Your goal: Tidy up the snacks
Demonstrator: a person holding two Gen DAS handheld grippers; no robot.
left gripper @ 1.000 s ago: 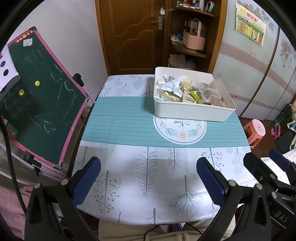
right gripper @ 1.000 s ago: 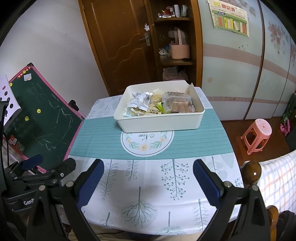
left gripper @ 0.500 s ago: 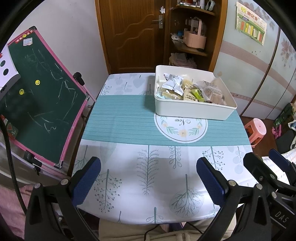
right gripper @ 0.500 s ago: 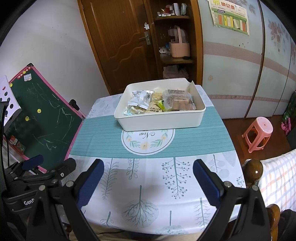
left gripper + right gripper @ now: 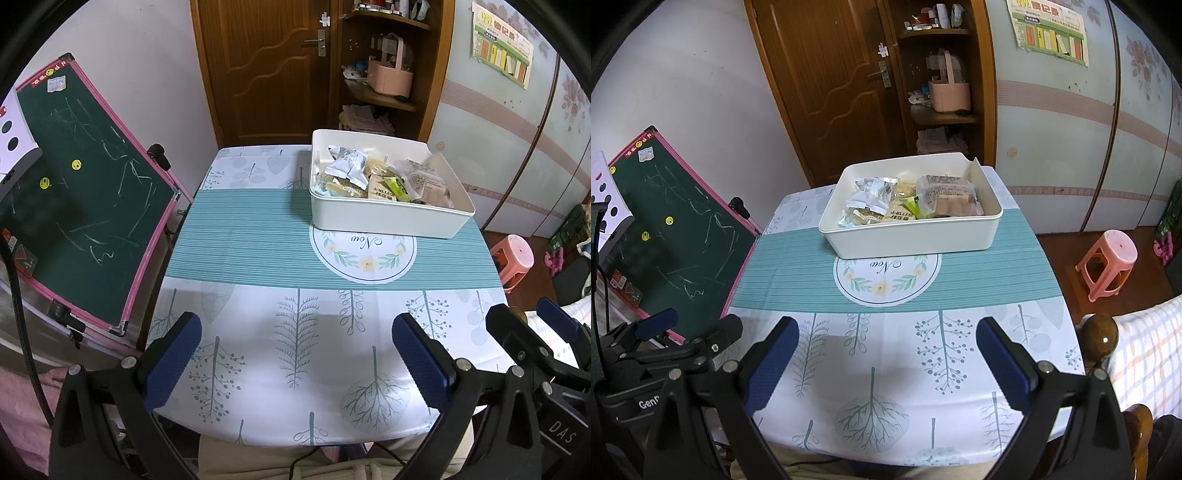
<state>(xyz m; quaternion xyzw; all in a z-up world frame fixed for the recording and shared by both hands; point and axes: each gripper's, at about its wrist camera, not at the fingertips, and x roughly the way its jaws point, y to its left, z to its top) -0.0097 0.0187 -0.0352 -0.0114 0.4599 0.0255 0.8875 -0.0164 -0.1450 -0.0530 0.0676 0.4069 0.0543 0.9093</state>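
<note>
Left wrist view: both the left hand-held gripper [image 5: 296, 345] and right hand-held gripper [image 5: 887, 345] gape wide, empty; approach the white bin [image 5: 388, 218] squarely, picking 1 snack [image 5: 347, 164] at a time.

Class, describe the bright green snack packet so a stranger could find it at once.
On the table stands a white bin full of snacks. Near its front wall, between a cream packet and a clear bag of brown cakes, lies the green packet, the only vivid green one.

Open table in front, one bin at the far side

The table [image 5: 295, 332] lies bare near both grippers. Only the white bin [image 5: 916, 236] of snacks [image 5: 908, 206] stands across the far half; a chalkboard [image 5: 81, 192] leans just beside the left edge.
</note>
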